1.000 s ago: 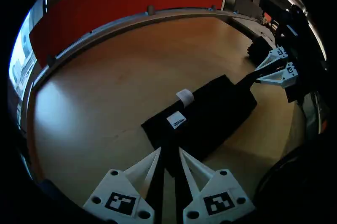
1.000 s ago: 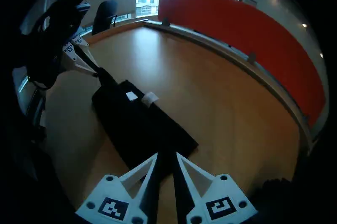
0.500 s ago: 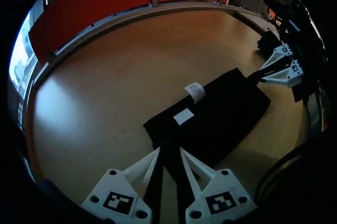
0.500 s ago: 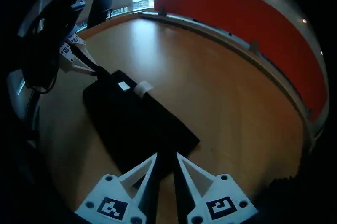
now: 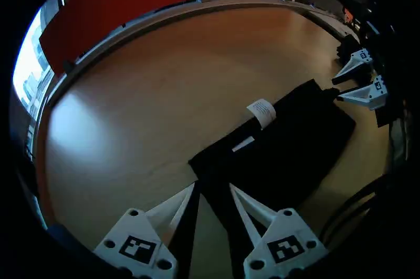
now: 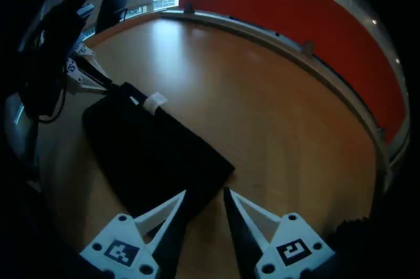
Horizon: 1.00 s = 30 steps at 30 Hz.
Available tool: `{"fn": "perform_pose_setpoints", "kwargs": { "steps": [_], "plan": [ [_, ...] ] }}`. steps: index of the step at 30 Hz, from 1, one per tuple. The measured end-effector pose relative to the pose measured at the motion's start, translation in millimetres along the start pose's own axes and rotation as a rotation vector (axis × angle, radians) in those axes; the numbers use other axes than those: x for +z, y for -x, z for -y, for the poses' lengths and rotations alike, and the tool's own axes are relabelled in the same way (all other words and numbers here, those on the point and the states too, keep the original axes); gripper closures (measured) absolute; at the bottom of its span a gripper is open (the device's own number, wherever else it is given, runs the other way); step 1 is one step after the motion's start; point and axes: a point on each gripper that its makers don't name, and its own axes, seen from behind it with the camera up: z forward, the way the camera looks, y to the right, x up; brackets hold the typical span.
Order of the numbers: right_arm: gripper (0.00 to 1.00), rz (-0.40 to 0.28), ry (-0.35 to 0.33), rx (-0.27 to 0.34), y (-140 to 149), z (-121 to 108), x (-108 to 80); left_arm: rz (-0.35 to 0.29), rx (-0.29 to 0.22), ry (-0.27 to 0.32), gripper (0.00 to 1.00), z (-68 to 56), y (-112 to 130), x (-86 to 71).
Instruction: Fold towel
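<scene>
L grip (image 5: 210,197) – part open, towel (image 5: 294,142) corner btwn | R grip (image 6: 205,197) – part open

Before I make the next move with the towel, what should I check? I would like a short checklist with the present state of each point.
1. Left tongs open, not pressing the towel: ok.
2. Right tongs open, towel corner beside them, not clamped: ok.
3. Towel lies flat on the table as a folded rectangle: ok.
4. White label tucked inside the fold: not ok, it sticks out at the long edge.
5. Layer edges line up: cannot tell, the cloth is too dark.
</scene>
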Motion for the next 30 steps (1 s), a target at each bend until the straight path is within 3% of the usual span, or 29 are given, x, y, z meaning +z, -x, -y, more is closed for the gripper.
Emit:
{"fn": "perform_pose_setpoints", "kwargs": {
  "steps": [14, 16, 18, 20, 22, 26, 30],
  "plan": [
    [0.48, -0.023, 0.053, 0.026, -17, -21, 8.4, -0.039, 0.038, -0.058, 0.60, 22.2, -18, 2.2],
    [0.45, -0.025, 0.060, 0.029, -19, -24, 8.0, -0.045, 0.035, -0.067, 0.54, 26.5, -21, 0.9],
    [0.38, -0.027, 0.065, 0.031, -20, -27, 7.1, -0.050, 0.032, -0.072, 0.31, 29.7, -24, -0.3],
    [0.36, -0.027, 0.066, 0.033, -20, -28, 5.9, -0.054, 0.030, -0.075, 0.25, 31.7, -25, -1.3],
    [0.31, -0.029, 0.068, 0.036, -19, -28, 4.1, -0.052, 0.027, -0.077, 0.11, 33.4, -24, -2.5],
    [0.14, -0.037, 0.070, 0.048, -17, -27, 0.4, -0.045, 0.017, -0.077, 0.05, 34.8, -19, -4.7],
    [0.13, -0.037, 0.063, 0.061, -12, -22, -4.9, -0.044, 0.005, -0.068, 0.05, 31.2, -14, -8.6]
  ]
}}
